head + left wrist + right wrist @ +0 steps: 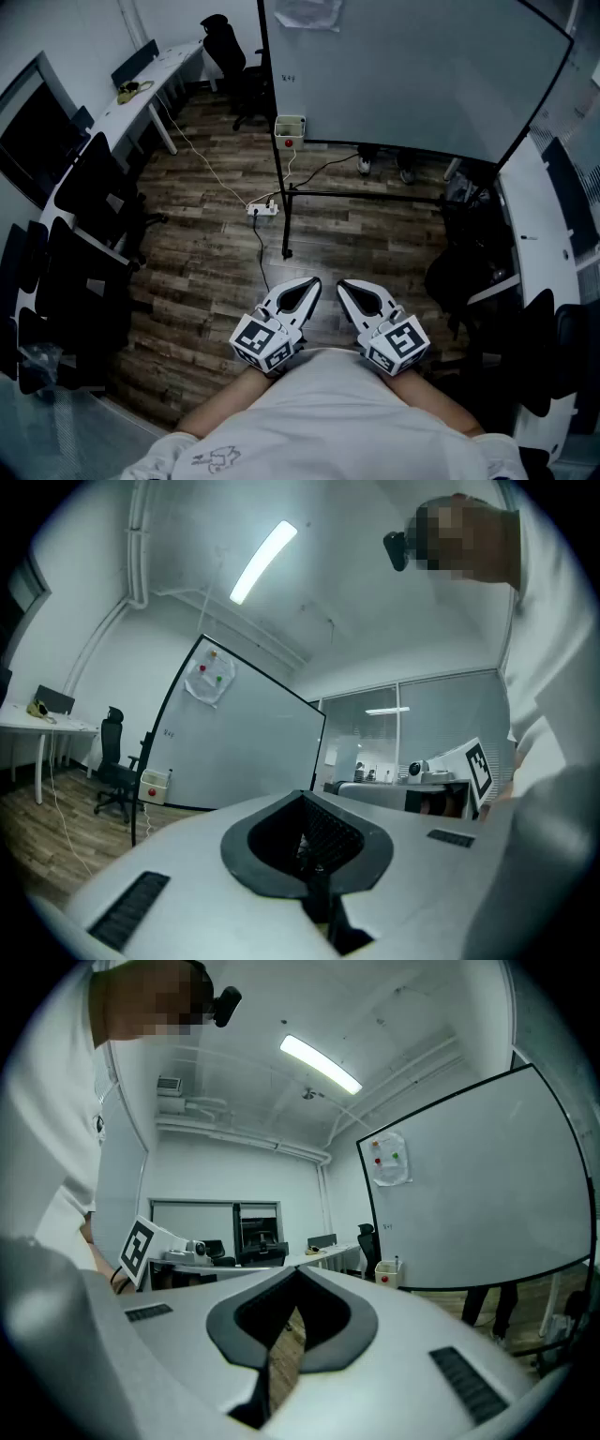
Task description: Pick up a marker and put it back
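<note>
No marker can be made out in any view. A large whiteboard (412, 75) stands on a black frame ahead of me, and a small white box (290, 128) with a red spot hangs at its lower left corner. Both grippers are held close against the person's body, far from the board. The left gripper (314, 281) and the right gripper (342, 283) point forward side by side, each shut with nothing between the jaws. The left gripper view shows the left gripper (302, 794), the whiteboard (244, 742) and the box (155, 785). The right gripper view shows the right gripper (298, 1267), the whiteboard (469, 1204) and the box (388, 1271).
A power strip (263, 208) with cables lies on the wood floor near the board's stand foot (287, 253). Black chairs (94, 197) and a white desk (141, 89) line the left side. Another desk (539, 244) runs along the right. Someone's feet (384, 169) show under the board.
</note>
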Demonstrator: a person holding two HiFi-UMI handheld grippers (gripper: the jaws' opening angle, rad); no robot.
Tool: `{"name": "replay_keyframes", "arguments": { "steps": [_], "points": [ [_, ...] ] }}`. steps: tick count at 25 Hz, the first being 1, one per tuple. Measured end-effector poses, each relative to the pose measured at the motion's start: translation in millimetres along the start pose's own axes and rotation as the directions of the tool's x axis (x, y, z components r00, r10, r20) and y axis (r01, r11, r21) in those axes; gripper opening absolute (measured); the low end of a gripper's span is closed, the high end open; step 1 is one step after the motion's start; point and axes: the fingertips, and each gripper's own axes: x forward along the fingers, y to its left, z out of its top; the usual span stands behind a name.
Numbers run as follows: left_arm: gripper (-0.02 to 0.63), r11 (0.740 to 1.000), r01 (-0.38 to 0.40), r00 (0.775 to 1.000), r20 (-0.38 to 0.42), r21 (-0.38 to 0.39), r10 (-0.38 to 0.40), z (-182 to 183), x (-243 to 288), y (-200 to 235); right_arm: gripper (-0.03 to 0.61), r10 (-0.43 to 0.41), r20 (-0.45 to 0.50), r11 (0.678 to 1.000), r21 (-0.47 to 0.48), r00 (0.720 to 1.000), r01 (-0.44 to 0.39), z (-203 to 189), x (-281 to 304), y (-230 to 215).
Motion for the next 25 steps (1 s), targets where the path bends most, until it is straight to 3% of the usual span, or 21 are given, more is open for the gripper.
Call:
{"name": "replay_keyframes", "arguments": {
  "steps": [7,14,20,25],
  "points": [
    [0.005,1.000,0.009,1.000,-0.004,-0.006,-0.009,-1.1,1.9,8.3,0.011,0.001,-0.014,1.000,-0.009,1.000,-0.002,-3.4,9.5,-3.6],
    [0.005,1.000,0.008,1.000,-0.007,-0.016,-0.008,1.0,5.0,45.1,0.011,-0.006,-0.012,1.000,-0.005,1.000,0.006,-5.4,45.1,-13.7],
    [0.005,1.000,0.026,1.000,-0.008,-0.013,-0.026,13.6,11.2,104.7,0.011,-0.023,-0.027,0.999,0.026,0.999,0.024,-7.6,106.6,-32.0],
    [0.005,0.998,0.052,0.999,-0.012,0.018,-0.052,49.2,18.2,164.9,0.011,-0.052,-0.008,0.998,0.030,0.999,0.052,16.6,171.4,-41.6]
  ]
}}
